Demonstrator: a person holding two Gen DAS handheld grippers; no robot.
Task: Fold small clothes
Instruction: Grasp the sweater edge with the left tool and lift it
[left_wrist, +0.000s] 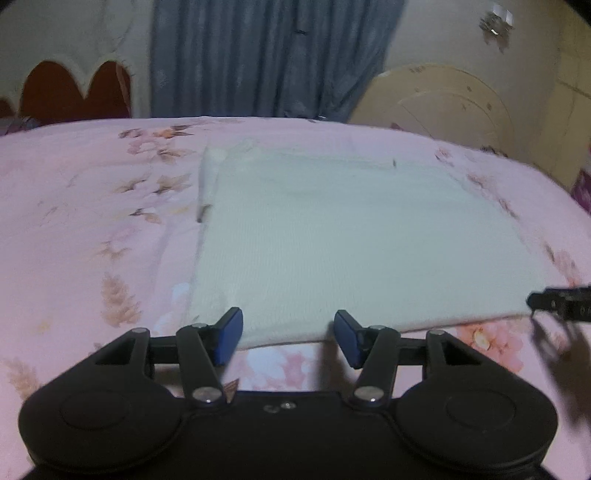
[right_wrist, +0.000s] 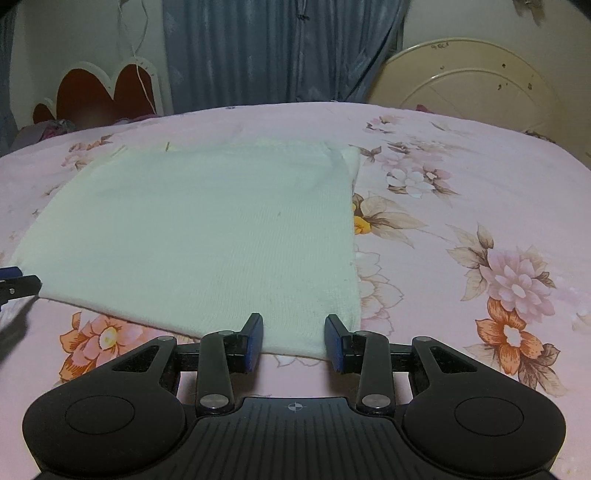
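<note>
- Cloth (left_wrist: 332, 240) flat on pink bedspread (left_wrist: 74, 221), ahead of both tongs.
- Left tongs (left_wrist: 288, 334) wide apart, at its near edge.
- Right tongs (right_wrist: 293, 341) parted, straddling near corner.

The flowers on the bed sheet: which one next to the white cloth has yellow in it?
The flower touching the white cloth's right edge, halfway up, in the right wrist view. It has a bright yellow-orange centre; the others on the pink sheet are pink, white or orange.
</note>
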